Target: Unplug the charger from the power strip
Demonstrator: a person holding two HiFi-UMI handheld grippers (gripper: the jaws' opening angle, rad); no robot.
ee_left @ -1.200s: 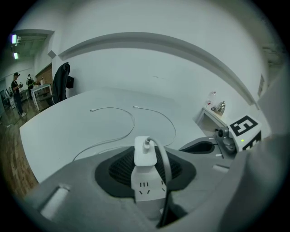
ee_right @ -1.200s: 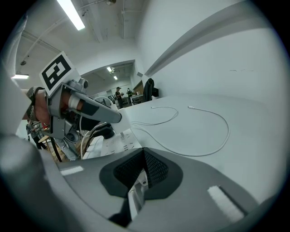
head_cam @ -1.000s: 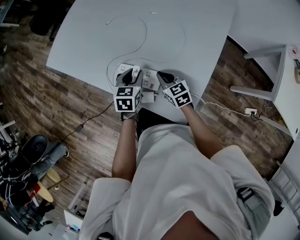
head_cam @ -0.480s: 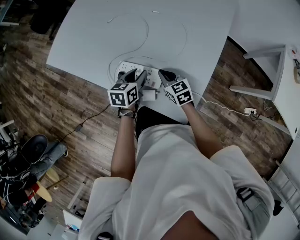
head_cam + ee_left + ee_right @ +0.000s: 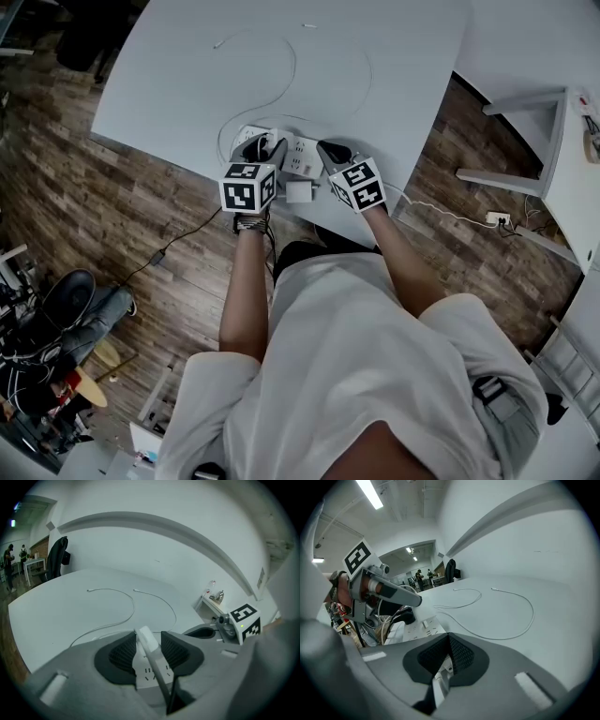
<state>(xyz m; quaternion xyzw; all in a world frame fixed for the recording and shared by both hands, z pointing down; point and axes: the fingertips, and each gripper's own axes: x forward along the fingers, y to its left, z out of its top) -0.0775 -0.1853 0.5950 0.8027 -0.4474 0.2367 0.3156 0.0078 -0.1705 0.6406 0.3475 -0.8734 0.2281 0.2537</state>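
Note:
A white power strip [image 5: 296, 156] lies near the front edge of the white table [image 5: 187, 84]. My left gripper [image 5: 274, 146] hovers over the strip's left half. In the left gripper view its jaws [image 5: 149, 637] are opening around a slim white charger [image 5: 145, 641], which stands above the strip's sockets [image 5: 151, 674]; a gap shows beside the right pad. Whether the charger's pins sit in a socket is hidden. My right gripper [image 5: 324, 149] is at the strip's right end, with its pads [image 5: 449, 639] shut on a white part of it [image 5: 439, 680]. A thin white cable [image 5: 292, 75] curls across the table beyond.
A small white block [image 5: 298, 190] lies between the grippers near the table's front edge. The person's body is close behind the grippers. A second white table [image 5: 562, 141] stands at the right, with a floor socket [image 5: 494, 221] and cord beside it. A dark cable [image 5: 178, 239] runs over the wooden floor.
The left gripper has edged towards the strip and turned slightly, and its marker cube now faces differently. The right gripper has kept still on the strip's end.

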